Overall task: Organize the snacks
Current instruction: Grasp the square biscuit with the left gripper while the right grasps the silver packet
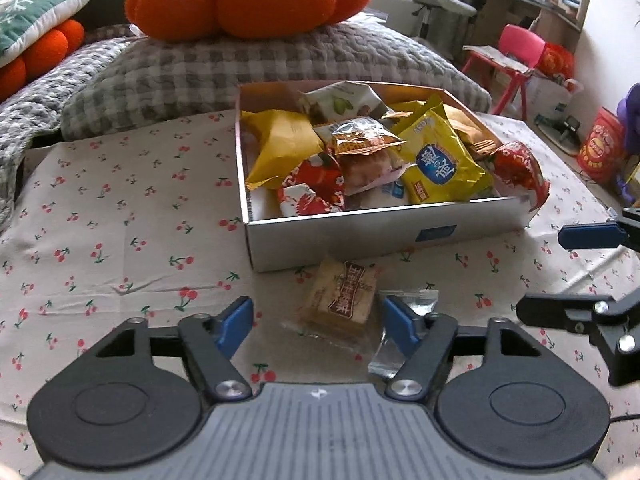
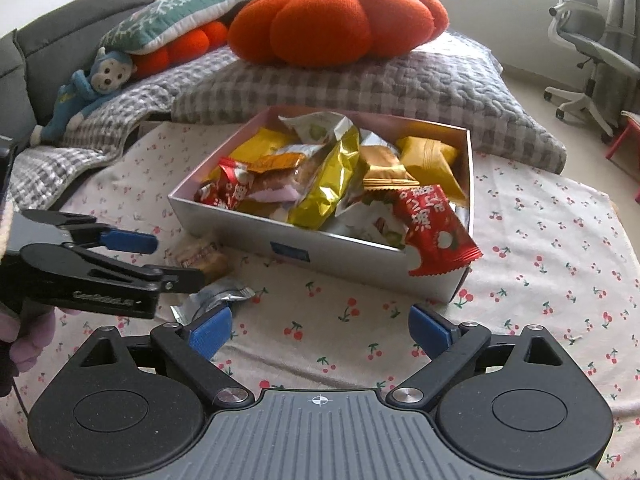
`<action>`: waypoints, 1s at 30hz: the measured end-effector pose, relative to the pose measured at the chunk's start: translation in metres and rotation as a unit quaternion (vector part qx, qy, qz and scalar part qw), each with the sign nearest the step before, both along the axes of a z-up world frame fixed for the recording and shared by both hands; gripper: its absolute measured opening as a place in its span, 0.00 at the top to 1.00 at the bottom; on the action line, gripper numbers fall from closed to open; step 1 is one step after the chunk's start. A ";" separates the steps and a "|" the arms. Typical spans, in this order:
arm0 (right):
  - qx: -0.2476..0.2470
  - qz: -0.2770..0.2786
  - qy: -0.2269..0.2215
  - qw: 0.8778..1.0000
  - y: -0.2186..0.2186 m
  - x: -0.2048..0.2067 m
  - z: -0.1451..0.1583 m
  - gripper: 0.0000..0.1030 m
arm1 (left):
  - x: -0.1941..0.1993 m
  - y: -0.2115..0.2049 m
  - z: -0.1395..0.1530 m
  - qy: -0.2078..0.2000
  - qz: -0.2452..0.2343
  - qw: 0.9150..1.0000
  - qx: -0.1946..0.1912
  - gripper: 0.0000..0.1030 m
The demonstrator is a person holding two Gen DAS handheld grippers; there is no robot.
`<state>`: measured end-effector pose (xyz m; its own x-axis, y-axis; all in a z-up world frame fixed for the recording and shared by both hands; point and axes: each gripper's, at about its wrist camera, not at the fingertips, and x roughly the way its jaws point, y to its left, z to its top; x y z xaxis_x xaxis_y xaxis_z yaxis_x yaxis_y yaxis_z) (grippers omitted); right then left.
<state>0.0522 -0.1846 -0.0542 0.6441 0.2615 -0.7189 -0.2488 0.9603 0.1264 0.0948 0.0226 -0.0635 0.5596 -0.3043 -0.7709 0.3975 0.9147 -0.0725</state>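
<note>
A cherry-print cloth (image 1: 120, 208) covered the table, with a grey checked quilt (image 1: 192, 68) and an orange pumpkin cushion (image 2: 340, 20) behind it. On the cloth stood a white box (image 1: 360, 236) heaped with snack packets: a yellow packet (image 1: 444, 160) with blue-and-white Chinese lettering, and a red packet (image 2: 432, 228) with white characters drooping over the box's right front corner. Only the right wrist view showed a blue toy monkey (image 2: 96, 84) on the quilt; only the left wrist view showed a pink chair (image 1: 516, 48).

Just in front of the box lay a clear-wrapped biscuit (image 1: 340, 296) bearing a brown label with Chinese writing too small to read, its long axis running toward the box, the loose wrapper end trailing right.

The left gripper (image 1: 316, 320) straddled the biscuit, jaws apart; its right pad met only the wrapper tail. The right gripper (image 2: 320, 330) hung released, nothing between its fingers.
</note>
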 end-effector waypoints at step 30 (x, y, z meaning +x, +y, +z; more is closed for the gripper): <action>-0.051 0.069 0.050 0.995 0.081 0.016 -0.026 0.06 | -0.011 0.059 0.002 0.013 0.043 0.999 0.011 0.66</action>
